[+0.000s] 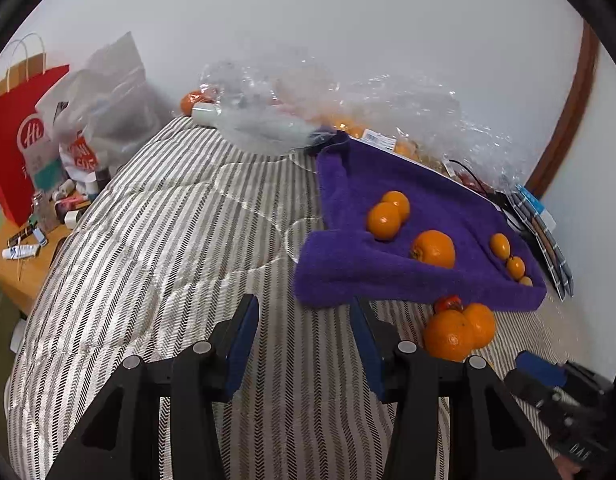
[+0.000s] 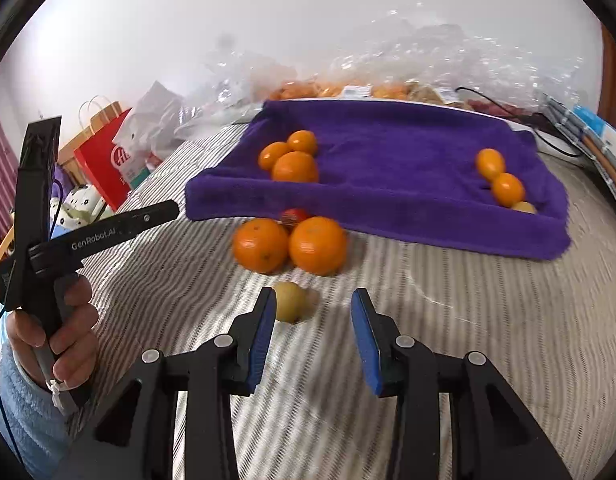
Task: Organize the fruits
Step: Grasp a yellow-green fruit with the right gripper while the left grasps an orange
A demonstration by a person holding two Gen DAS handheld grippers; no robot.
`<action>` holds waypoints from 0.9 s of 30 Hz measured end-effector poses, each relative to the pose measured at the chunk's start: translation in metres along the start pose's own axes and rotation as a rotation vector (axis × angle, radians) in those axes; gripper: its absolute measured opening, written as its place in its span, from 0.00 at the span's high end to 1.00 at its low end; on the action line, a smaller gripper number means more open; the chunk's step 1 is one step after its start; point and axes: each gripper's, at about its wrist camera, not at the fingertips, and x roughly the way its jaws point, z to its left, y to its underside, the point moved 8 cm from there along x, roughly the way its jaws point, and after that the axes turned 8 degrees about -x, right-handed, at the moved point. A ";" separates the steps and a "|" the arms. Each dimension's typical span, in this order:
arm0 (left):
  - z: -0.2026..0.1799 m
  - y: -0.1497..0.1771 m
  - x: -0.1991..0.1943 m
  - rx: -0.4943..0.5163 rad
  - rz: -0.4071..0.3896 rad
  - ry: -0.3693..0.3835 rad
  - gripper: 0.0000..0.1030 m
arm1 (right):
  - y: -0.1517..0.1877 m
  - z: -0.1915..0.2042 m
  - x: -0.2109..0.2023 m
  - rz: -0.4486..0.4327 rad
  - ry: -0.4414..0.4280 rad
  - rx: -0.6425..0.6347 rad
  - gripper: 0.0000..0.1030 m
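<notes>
A purple towel (image 2: 408, 148) lies on the striped bed cover (image 2: 448, 320). On its left part sit three oranges (image 2: 294, 166); small orange fruits (image 2: 507, 189) line its right edge. In front of the towel lie two big oranges (image 2: 260, 245) (image 2: 318, 245) with a red fruit (image 2: 294, 216) behind them. A small yellow fruit (image 2: 292, 302) rests at the left fingertip of my right gripper (image 2: 314, 294), whose jaws stand apart and do not press it. My left gripper (image 1: 304, 304) hovers open over the cover, left of the big oranges (image 1: 446, 336), with nothing between its pads.
Clear plastic bags (image 1: 292, 96) with more fruit lie along the wall behind the towel. A red paper bag (image 1: 16, 140) and a wooden side table (image 1: 24, 264) with small items stand at the left. A black cable (image 2: 548, 140) and striped cloth (image 1: 548, 236) lie at the right.
</notes>
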 end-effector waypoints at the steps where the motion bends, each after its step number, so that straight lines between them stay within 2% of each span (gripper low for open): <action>1: 0.000 0.000 0.000 -0.002 0.002 0.000 0.56 | -0.001 0.003 0.003 0.004 -0.004 -0.005 0.61; 6: 0.000 0.001 0.001 0.008 0.001 -0.007 0.56 | -0.003 0.015 0.015 0.024 -0.012 -0.035 0.63; 10: 0.001 0.001 0.003 0.008 0.008 -0.011 0.56 | 0.001 0.016 0.025 0.050 0.015 -0.048 0.75; 14: 0.000 0.002 0.003 0.009 0.009 -0.005 0.56 | 0.004 0.009 0.021 0.042 0.017 -0.033 0.75; 23: -0.007 0.005 0.002 0.032 0.014 0.028 0.56 | 0.018 -0.042 -0.009 0.014 0.110 0.033 0.75; 27: -0.011 0.008 0.002 0.045 0.023 0.033 0.56 | 0.031 -0.074 -0.024 0.012 0.182 0.059 0.75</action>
